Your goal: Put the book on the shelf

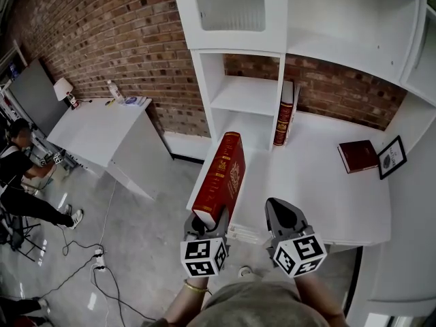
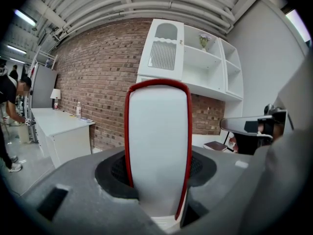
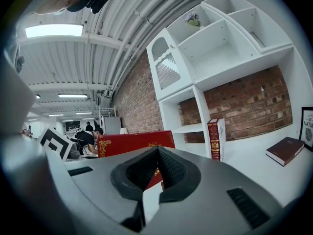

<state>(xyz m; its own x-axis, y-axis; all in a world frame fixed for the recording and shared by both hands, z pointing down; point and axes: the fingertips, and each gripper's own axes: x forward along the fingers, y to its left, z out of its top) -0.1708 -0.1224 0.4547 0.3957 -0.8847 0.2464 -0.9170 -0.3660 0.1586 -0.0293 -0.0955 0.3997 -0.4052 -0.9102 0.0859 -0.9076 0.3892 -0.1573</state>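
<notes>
Transport step, no placement yet. The left gripper (image 1: pixel 206 225) has the red book (image 1: pixel 221 176) clamped by its near end. Its jaws are part-open to the book's thickness, with the pads (image 2: pixel 113 173) pressed on both covers and the white page edge facing back into the gripper. The book sticks out forward and up from the jaws, tilted, gold-printed cover up. It's in the air over the left edge of the white desk (image 1: pixel 320 203), not resting on anything I can see. The right gripper (image 1: pixel 278 208) sits just beside it, jaws fully together, empty, off the book. Further out, a second red book (image 1: pixel 284 114) stands upright against the shelf divider. A dark book (image 1: pixel 357 155) lies flat on the desk near a framed picture (image 1: pixel 393 157). The shelf unit (image 1: pixel 248 94) is behind, its open bays bare. Next move, my read: carry the held book forward to the low bay left of the standing one, turn it upright, seat its bottom edge, then open the jaws. A one-end grip on a long book could sag or tip on release, and the right gripper is free to steady it.
</notes>
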